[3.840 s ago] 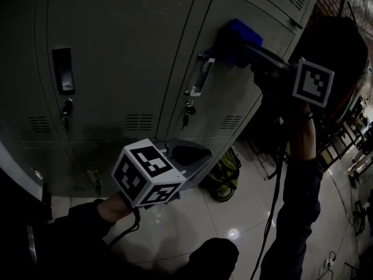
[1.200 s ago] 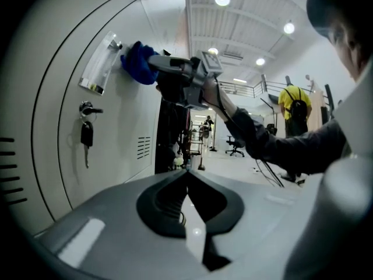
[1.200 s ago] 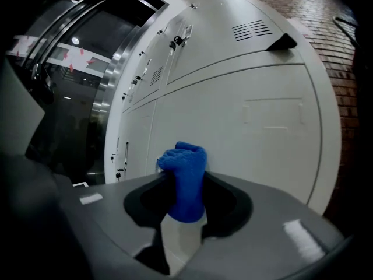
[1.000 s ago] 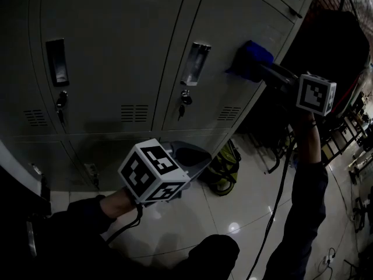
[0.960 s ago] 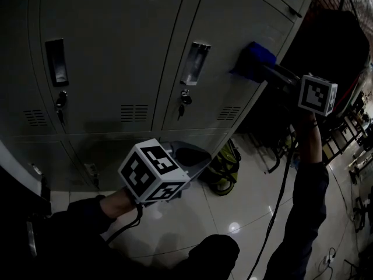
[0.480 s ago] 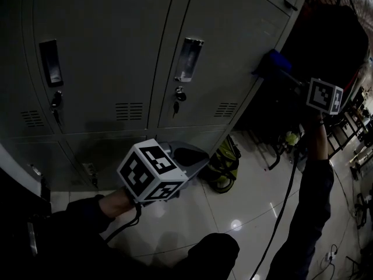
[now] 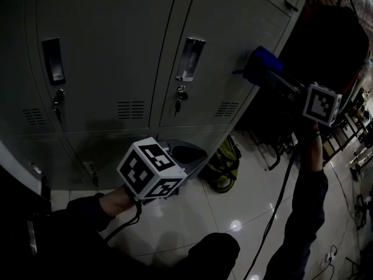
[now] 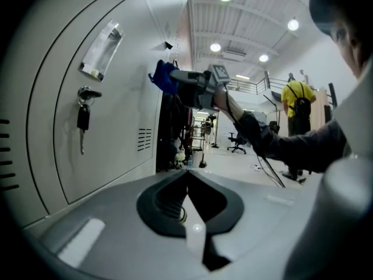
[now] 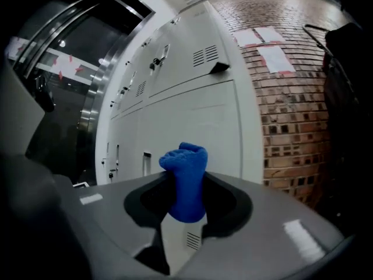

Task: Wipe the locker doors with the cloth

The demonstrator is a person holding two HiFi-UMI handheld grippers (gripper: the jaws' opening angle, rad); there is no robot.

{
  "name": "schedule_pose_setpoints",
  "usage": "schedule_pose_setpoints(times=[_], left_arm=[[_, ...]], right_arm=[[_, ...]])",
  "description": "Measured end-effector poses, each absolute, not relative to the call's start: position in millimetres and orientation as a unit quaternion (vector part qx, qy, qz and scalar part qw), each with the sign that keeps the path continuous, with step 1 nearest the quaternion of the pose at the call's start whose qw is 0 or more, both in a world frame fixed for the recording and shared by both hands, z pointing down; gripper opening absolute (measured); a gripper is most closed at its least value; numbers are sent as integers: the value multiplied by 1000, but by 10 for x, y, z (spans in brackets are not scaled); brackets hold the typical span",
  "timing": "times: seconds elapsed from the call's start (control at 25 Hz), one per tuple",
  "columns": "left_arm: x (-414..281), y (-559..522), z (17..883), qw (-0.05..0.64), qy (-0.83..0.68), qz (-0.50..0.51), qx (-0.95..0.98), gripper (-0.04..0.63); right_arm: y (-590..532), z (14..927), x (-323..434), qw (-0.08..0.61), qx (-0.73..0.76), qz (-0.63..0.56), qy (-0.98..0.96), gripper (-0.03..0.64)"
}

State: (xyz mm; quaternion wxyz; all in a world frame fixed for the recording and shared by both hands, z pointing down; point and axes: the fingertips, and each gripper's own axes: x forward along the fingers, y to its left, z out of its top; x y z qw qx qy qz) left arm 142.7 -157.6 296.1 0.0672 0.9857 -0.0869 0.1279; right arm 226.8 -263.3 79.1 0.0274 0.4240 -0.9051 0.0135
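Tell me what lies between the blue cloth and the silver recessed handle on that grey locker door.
Only bare grey door panel separates the blue cloth from the silver recessed handle, as the head view shows.

The right gripper (image 9: pixel 186 210) has its fingers closed on a blue cloth (image 9: pixel 186 177) — bunched, standing upright between them, its top rounded like a fist. Behind it a row of pale locker doors (image 9: pixel 192 118) runs away to the left, with vent slots (image 9: pixel 205 54) high up. To the right stands a brick wall (image 9: pixel 291 115) with paper sheets (image 9: pixel 271 54) stuck on it — and something dark at the far right edge.
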Motion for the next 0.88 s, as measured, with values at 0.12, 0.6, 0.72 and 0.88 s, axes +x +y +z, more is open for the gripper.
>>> schedule_pose_setpoints(times=[0.12,0.6,0.72,0.88], left_arm=[[1439,-1540,2970,67,-83,128,986,-20],[1410,-1518,3028,70,-84,125,986,-20],[1391,-1528,3039,71,-85,126,986,-20],[1392,-1547,3057,74,-85,126,986,-20]], right_arm=[[-2585,873,1800,34,389,7,-921,129],[-2686,1202,625,113,330,-42,-936,129],[-2709,1208,689,109,333,-37,-936,130],[-2744,1217,862,113,347,-37,-930,130]])
